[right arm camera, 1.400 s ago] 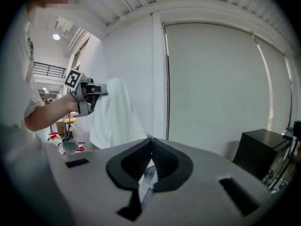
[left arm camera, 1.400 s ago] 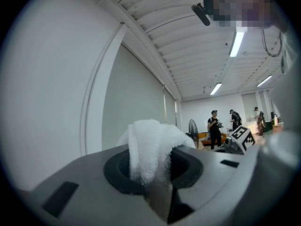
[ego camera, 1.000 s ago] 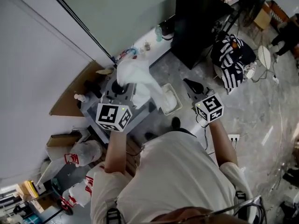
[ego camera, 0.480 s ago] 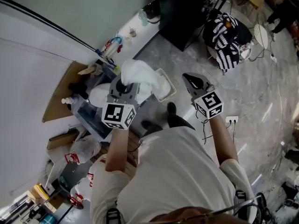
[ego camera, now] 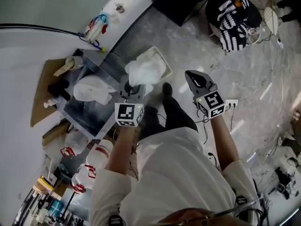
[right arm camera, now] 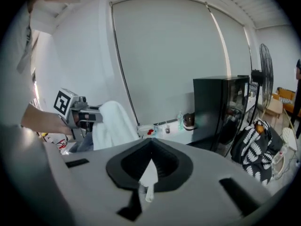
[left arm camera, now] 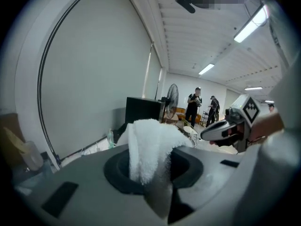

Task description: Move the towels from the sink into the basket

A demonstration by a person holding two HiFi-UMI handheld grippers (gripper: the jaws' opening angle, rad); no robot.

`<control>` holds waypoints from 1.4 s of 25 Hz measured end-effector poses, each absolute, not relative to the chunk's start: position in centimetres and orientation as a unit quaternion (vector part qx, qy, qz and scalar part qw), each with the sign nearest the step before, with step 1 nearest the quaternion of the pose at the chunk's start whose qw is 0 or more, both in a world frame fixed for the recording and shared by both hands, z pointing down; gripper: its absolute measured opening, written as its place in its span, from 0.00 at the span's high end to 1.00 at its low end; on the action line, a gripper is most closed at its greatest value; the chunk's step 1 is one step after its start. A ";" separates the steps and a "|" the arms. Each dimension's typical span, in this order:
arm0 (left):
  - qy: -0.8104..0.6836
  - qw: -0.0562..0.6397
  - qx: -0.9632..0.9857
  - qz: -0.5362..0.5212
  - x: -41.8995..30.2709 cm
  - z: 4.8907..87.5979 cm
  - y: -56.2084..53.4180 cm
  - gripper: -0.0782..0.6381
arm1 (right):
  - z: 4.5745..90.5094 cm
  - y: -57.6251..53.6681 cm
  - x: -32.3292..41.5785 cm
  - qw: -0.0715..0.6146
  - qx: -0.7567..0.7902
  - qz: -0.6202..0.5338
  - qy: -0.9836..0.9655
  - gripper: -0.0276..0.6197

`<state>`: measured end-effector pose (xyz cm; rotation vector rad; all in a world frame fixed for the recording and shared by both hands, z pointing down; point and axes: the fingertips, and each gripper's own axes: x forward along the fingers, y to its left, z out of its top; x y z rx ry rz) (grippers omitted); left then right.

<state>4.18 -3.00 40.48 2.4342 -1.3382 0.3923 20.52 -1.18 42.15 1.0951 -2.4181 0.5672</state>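
Note:
My left gripper (ego camera: 135, 83) is shut on a white towel (ego camera: 146, 71), which bunches over the near end of the white basket (ego camera: 160, 56) on the floor. In the left gripper view the towel (left arm camera: 148, 147) fills the jaws and hides their tips. A second white towel (ego camera: 91, 88) lies in the grey sink (ego camera: 77, 111) to the left. My right gripper (ego camera: 194, 78) hangs over the floor right of the basket, jaws together and empty, with its tip (right arm camera: 147, 180) pointing towards the wall. The left gripper's camera also catches the right gripper (left arm camera: 225, 127).
A black cabinet (ego camera: 181, 4) and a black-and-white striped cloth (ego camera: 233, 13) stand beyond the basket. Cardboard (ego camera: 40, 95) and plastic bags (ego camera: 77, 171) crowd the sink's left side. A socket strip (ego camera: 232, 102) lies on the marble floor. The person's shoe (ego camera: 167, 88) is beside the basket.
Both grippers have come down. The left one carried the towel from above the sink down over the basket. The right one stayed shut and empty.

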 end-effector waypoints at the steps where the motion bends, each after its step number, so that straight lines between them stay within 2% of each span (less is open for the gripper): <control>1: -0.473 0.181 0.850 0.146 4.5 42.9 -3.2 0.77 | 43.9 -1.4 20.7 0.215 0.393 0.215 -0.868 0.95; 14: -0.516 0.281 0.762 0.272 6.6 77.2 -3.2 0.77 | 68.0 -1.2 20.3 0.267 0.344 0.297 -0.850 0.95; 25: -0.529 0.355 0.710 0.300 7.4 100.3 -2.8 0.75 | 88.5 -0.8 20.1 0.303 0.325 0.315 -0.839 0.95; 31: -0.514 0.386 0.695 0.323 7.9 109.9 -1.6 0.74 | 97.0 0.7 20.7 0.324 0.316 0.338 -0.826 0.95; 32: -0.507 0.395 0.694 0.324 8.2 111.1 -1.4 0.71 | 97.9 1.0 20.8 0.325 0.315 0.341 -0.824 0.95; 35: -0.493 0.431 0.683 0.323 9.1 113.3 -0.7 0.47 | 99.7 2.0 20.8 0.328 0.313 0.350 -0.820 0.95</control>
